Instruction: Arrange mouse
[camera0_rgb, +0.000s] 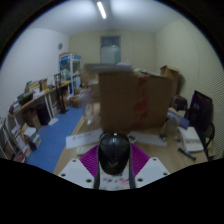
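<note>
Black mouse (114, 154) sits between the fingers of the hand-held gripper (115, 166), held up above the surface (78, 146). Magenta pads (88, 160) flank it on both sides and appear to press against its body; gripper reads as closed on the mouse. Mouse cable (131, 175) runs down along its right side toward the gripper.

Left to right, beyond the fingers:
- Far left: cluttered desk (40, 100) along the wall, stacked with small items too indistinct to name. Blue floor (50, 145) area in front of it.
- Behind that, a shelf unit (70, 72) near the back wall; contents not readable.
- Centre: large cardboard box (130, 95) stands upright on the surface directly beyond the mouse. Its top is at or above camera height, so the interior is hidden.
- Right of it: a smaller cardboard box (172, 78) further back, contents likewise hidden.
- Far right: dark chair (202, 115), with white papers (190, 140) lying on the surface near it.

Ceiling light (101, 10) on overhead.
</note>
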